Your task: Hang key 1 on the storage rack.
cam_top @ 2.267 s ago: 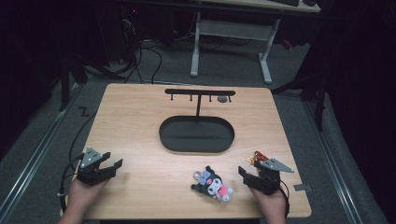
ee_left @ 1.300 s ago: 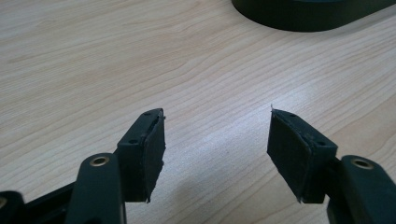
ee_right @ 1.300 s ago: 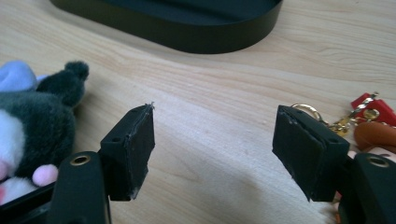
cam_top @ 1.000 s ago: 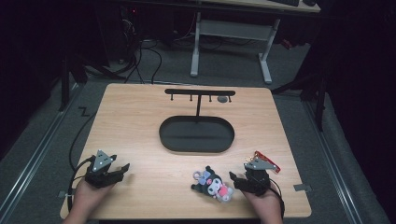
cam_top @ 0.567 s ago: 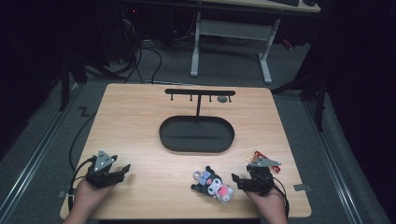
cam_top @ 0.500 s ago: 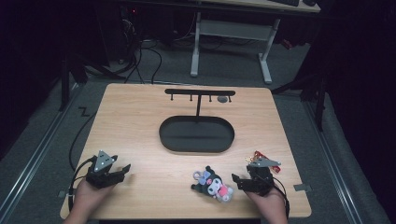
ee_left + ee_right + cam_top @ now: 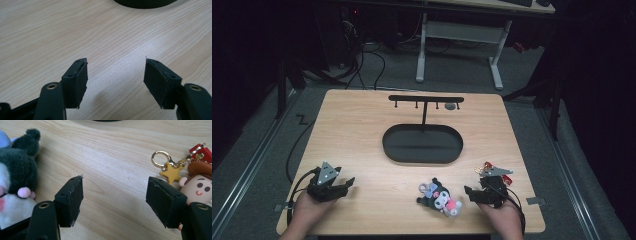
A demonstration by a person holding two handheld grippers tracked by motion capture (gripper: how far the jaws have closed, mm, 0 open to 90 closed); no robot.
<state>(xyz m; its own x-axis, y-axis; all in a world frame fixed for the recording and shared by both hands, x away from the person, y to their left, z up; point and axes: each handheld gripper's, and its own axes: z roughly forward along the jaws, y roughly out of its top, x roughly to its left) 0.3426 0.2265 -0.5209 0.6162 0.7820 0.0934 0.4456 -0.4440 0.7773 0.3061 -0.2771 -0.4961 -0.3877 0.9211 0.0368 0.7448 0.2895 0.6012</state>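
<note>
A black, white and pink plush toy (image 7: 439, 196) lies near the table's front edge, also at the left of the right gripper view (image 7: 15, 175). My right gripper (image 7: 470, 192) rests just right of it, open, with bare wood between its pads (image 7: 115, 185); its jaws have just been closing a little. A cowboy-figure keychain (image 7: 198, 183) with a gold ring and a yellow star lies beside its right jaw (image 7: 492, 169). My left gripper (image 7: 346, 184) sits at the front left, open over bare wood (image 7: 116, 62).
A black oval tray (image 7: 422, 156) sits mid-table, and its edge shows at the top of the left gripper view (image 7: 145, 3). Behind it stands a black T-shaped rack (image 7: 426, 99) with several hooks. The wooden table (image 7: 362, 125) ends close behind both hands.
Since the earliest frame my right gripper has shifted a little left toward the plush toy, and the left gripper has edged right. Over the last second both hands barely moved.
</note>
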